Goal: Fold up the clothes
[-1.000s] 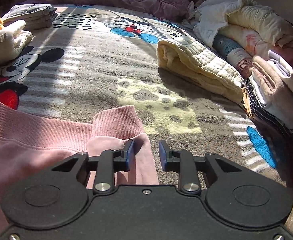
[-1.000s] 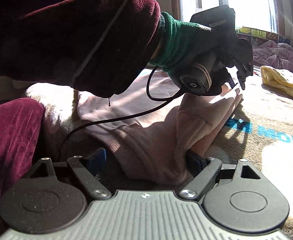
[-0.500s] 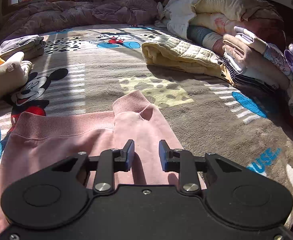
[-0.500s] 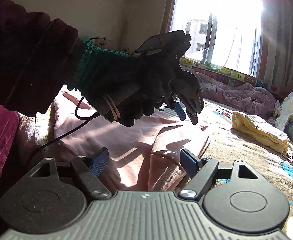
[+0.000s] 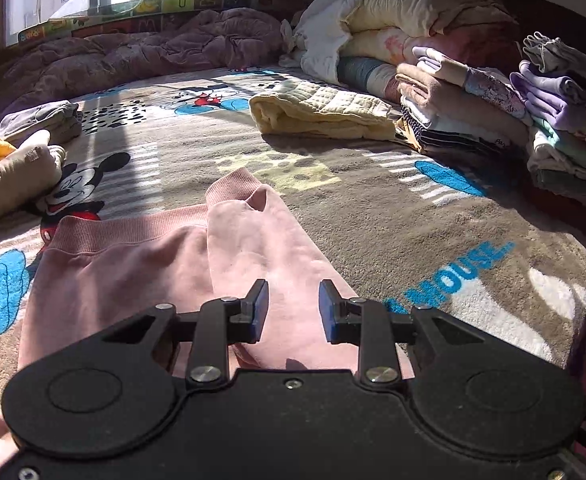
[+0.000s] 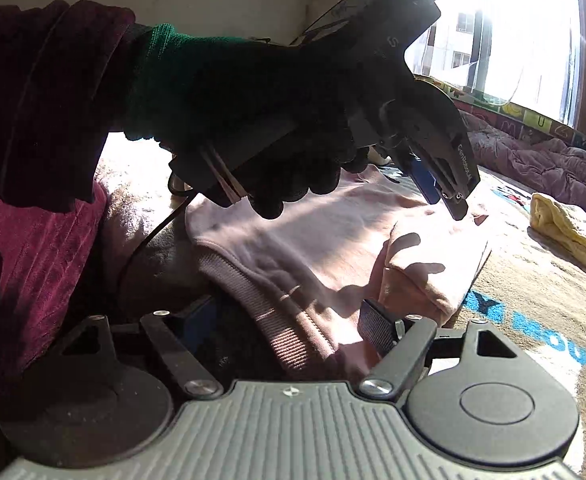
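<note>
while the pink sweatshirt point(image 5: 141, 264) at lower left has one sleeve point(image 5: 269, 248) folded in, both grippers, the left gripper point(image 5: 293, 312) and the right gripper point(image 6: 293, 320), gape empty; further folds remain.

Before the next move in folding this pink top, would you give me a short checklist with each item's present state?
1. Left hand-held gripper free: ok. Its jaws are apart with nothing between them, above the pink sweatshirt.
2. Right hand-held gripper gripping the ribbed edge: not ok. Its jaws have just been closing and the edge lies between them, but they do not press it.
3. Sleeve laid over the body: ok.
4. Bare blanket ahead: ok. The yellow quilt lies apart.
5. Other sleeve folded in: cannot tell.
</note>
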Available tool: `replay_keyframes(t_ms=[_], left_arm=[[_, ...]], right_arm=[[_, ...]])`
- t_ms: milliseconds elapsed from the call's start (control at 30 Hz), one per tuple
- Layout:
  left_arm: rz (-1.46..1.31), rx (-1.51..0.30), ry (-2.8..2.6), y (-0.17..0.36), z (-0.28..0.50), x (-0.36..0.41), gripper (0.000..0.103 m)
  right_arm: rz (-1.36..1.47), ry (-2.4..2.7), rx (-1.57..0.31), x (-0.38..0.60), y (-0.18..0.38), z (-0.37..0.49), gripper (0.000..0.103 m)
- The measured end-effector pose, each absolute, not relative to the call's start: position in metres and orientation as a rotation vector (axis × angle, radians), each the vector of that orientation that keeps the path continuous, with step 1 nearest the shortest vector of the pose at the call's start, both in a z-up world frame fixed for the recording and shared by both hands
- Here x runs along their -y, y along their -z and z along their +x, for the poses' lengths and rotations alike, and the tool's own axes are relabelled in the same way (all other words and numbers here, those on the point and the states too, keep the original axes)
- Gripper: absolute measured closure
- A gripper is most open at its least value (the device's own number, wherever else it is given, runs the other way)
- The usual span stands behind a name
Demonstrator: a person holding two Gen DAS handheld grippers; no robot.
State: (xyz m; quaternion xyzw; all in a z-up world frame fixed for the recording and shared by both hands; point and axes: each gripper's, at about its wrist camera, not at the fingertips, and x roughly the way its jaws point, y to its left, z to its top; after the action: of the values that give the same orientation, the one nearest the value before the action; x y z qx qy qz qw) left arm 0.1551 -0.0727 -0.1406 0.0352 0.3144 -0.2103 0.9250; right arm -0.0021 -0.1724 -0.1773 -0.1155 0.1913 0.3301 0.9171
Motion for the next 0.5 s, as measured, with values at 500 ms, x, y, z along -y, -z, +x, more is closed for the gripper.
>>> replay_keyframes(t_ms=[500], left_arm=[[-0.255, -0.761, 0.338, 0.179, 0.122, 0.024, 0.077]], right_arm=[[0.154, -0.594, -0.436, 0.208, 0.188, 0.044, 0.022]])
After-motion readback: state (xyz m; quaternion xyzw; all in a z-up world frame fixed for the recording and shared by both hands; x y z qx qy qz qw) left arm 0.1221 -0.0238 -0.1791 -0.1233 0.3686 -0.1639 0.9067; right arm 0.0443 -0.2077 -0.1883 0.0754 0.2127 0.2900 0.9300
